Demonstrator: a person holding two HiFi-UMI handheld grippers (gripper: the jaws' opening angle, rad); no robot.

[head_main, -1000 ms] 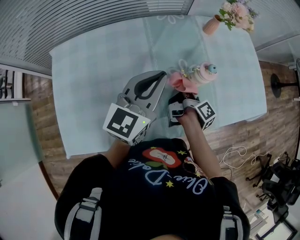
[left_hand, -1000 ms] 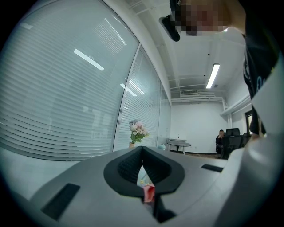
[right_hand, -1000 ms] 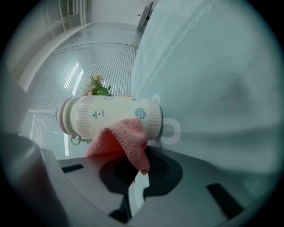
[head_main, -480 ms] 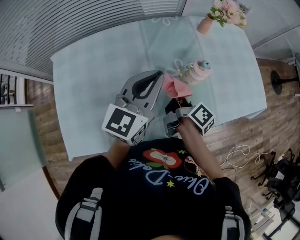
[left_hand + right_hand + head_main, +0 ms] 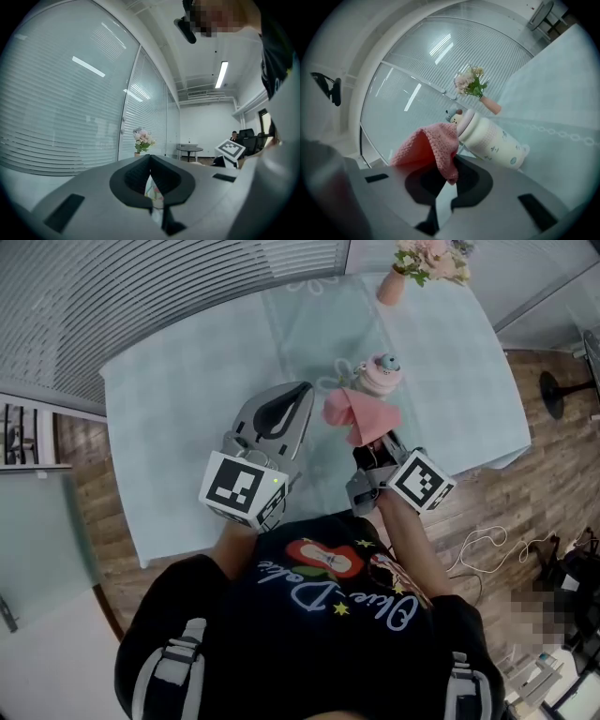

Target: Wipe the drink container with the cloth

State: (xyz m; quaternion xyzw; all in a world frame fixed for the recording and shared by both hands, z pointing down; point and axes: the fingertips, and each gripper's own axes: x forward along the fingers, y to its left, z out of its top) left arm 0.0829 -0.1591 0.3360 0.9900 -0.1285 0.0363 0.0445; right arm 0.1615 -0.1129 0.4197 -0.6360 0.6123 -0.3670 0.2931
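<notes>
A: What is the right gripper [image 5: 451, 165] doing?
B: It is pinching the pink cloth [image 5: 425, 149]. The cloth sticks up out of its jaws in a bunch, and one corner hangs down.
A: Where is the drink container [image 5: 494, 140]?
B: It stands on the surface [image 5: 187, 399], just past the cloth. It is pale with little pictures on it and has a small blue top. The cloth is right beside its neck. I cannot tell if they touch.
A: And the left gripper [image 5: 150, 157]?
B: Its jaws are closed, tip against tip, and it holds nothing. It is up over the surface, to the left of the cloth and apart from the container.
A: What else is there?
B: A vase of pink flowers [image 5: 412, 263] stands at the far edge of the light blue surface, well away from the container.
</notes>
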